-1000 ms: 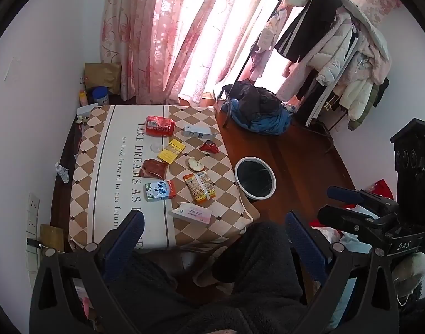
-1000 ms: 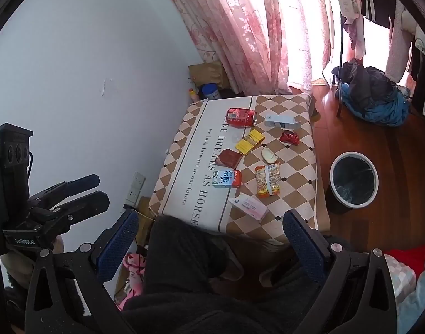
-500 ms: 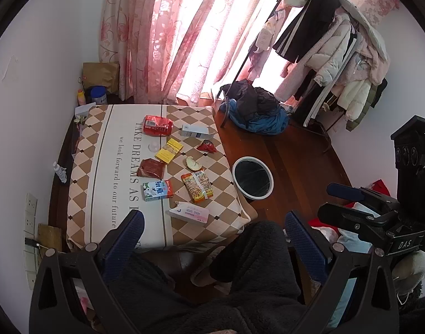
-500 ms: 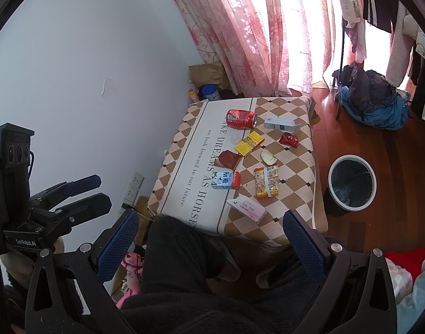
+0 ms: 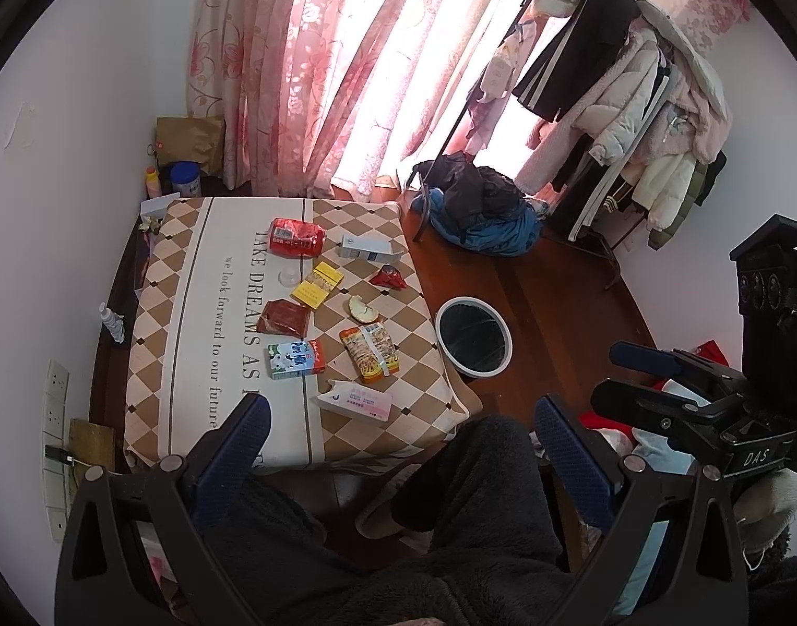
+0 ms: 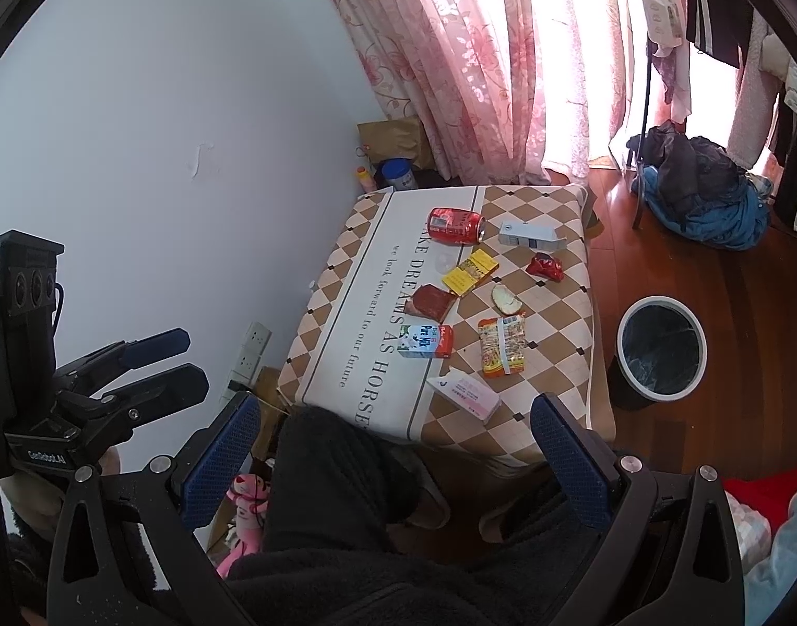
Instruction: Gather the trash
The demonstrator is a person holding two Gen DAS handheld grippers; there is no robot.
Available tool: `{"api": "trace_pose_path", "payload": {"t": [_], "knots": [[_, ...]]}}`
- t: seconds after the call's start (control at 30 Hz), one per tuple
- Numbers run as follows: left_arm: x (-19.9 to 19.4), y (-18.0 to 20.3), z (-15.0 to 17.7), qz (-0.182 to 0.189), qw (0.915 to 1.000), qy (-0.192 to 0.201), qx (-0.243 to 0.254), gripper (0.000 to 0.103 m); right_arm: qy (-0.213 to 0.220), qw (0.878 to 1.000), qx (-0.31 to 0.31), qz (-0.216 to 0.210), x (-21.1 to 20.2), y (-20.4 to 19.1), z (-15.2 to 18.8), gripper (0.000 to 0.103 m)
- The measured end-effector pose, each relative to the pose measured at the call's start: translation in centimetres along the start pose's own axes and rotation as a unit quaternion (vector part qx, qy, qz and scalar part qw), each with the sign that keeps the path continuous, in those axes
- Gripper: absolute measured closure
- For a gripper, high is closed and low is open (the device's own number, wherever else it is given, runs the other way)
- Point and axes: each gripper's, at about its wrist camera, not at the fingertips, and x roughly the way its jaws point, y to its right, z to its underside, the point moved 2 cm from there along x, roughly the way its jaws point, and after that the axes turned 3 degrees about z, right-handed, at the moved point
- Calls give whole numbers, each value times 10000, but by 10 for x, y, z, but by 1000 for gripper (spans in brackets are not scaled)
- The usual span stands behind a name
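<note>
Your dark fleece-clad legs (image 5: 466,480) hide the near edge of the worktop (image 5: 189,365), and the printed line there is cut off behind the left tongs (image 5: 398,433). The bin (image 6: 662,347) holds only a dark liner; what lies in it cannot be told. The print on the small pink box (image 6: 466,393) is too small to read.

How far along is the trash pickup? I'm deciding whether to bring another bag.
Nothing looks collected yet: the bin shows only its dark liner. Nothing is in hand; the left gripper and right gripper are open and empty, held short of the table. Left: the red can, milk carton, noodle packet and the other litter.
</note>
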Motion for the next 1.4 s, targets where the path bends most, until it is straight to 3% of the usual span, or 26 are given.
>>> {"api": "trace_pose_path", "payload": {"t": [1.4], "knots": [[-5, -1, -3, 56, 10000, 13, -37, 0, 17, 9999, -150, -9, 2, -10, -1, 0]]}}
